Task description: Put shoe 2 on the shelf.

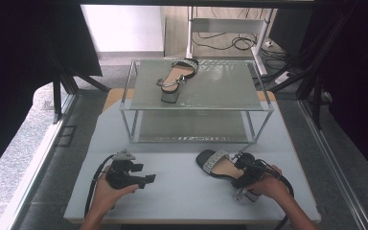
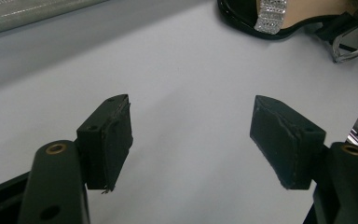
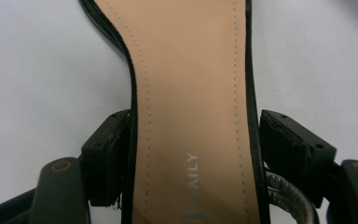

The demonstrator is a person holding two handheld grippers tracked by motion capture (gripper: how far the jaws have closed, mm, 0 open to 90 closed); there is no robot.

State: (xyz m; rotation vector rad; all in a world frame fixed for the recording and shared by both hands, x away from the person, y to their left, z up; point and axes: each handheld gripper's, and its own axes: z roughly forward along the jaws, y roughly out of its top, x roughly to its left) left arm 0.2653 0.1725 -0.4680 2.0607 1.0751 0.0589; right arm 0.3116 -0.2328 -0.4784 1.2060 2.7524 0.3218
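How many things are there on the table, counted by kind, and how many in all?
Sandals: 2, one on the rack's top shelf, one on the table in the right gripper
Racks: 1
Grippers: 2, left and right
Total: 5

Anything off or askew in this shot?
Nothing damaged or spilled. One sandal sits at a slant on the rack top; its mate is on the table, the right claw straddling its heel end. The left claw is open and empty.
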